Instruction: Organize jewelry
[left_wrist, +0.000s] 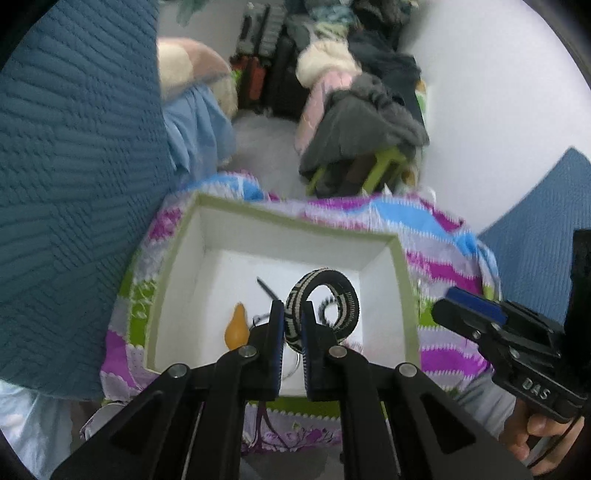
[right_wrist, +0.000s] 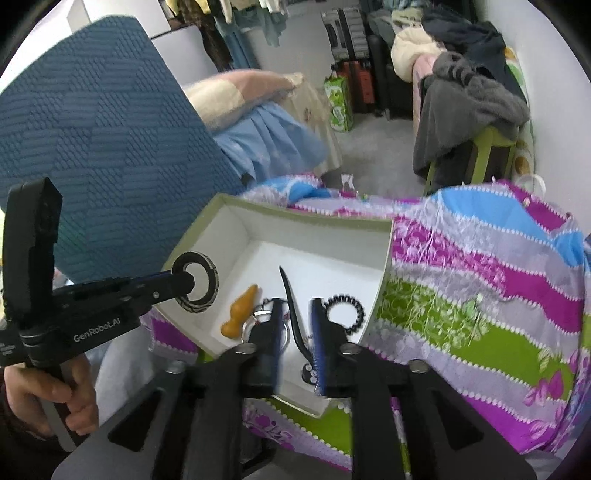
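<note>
Now the left gripper (left_wrist: 292, 326) has its jaws nearly closed on a wide black-and-white woven bangle (left_wrist: 325, 306), pinching its band and holding it above the shallow white cardboard box with an olive-green rim (left_wrist: 404, 280), which sits on a striped purple, green and blue cloth (right_wrist: 480, 295). The right gripper (right_wrist: 297, 332) hangs low over the same box with its jaws narrowly parted, and no pad presses on anything; a slim black curved hair clip (right_wrist: 291, 310) lies between them on the box floor. An orange pear-shaped pendant (right_wrist: 240, 314) and a black spiral hair tie (right_wrist: 345, 314) lie also inside. I think the grip on the bangle is risky, because the pads catch only one small part of the band, so the ring may swing or slip out. If it drops from here, it could roll over the low rim onto the cloth. The two grippers are also close together, and they may bump.
</note>
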